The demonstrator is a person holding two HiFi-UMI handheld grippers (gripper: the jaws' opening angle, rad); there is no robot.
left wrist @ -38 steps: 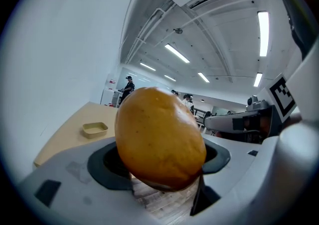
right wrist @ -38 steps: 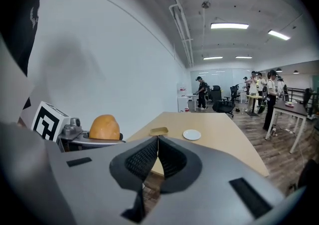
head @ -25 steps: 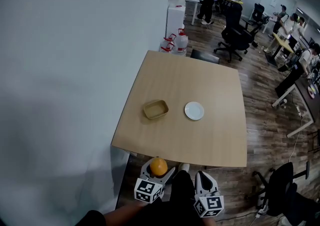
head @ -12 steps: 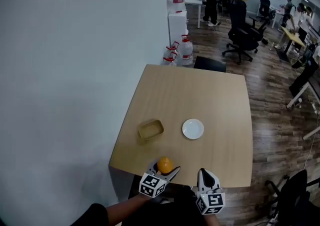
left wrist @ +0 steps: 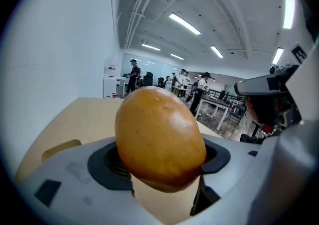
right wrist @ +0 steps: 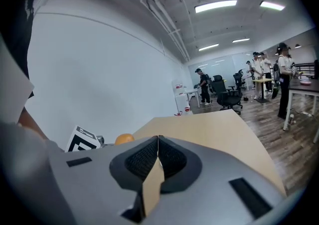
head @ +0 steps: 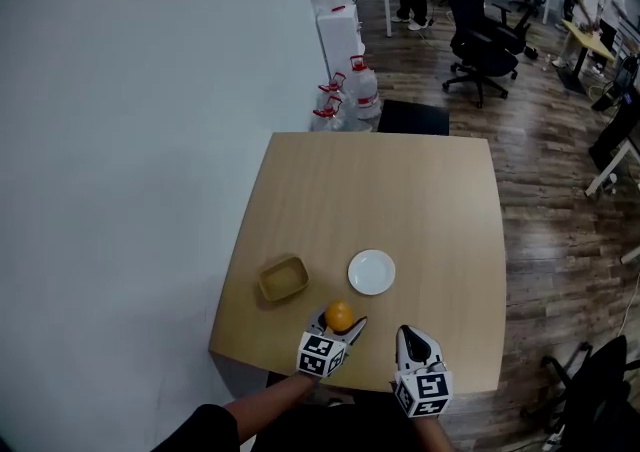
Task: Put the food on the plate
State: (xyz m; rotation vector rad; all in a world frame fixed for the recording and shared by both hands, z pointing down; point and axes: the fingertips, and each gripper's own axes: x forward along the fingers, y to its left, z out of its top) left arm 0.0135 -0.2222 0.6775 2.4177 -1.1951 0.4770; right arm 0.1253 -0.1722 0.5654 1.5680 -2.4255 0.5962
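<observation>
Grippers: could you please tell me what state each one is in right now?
Left gripper: shut on the orange fruit.
Right gripper: shut, holding nothing.

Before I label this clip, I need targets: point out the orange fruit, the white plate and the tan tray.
orange fruit (left wrist: 159, 137), left gripper view, its front face.
white plate (head: 371, 272), head view, its bare middle.
tan tray (head: 283, 280), head view, its bare floor.

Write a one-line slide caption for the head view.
Left gripper holds an orange fruit above the wooden table, just short of the white plate; right gripper shut and empty.
</observation>
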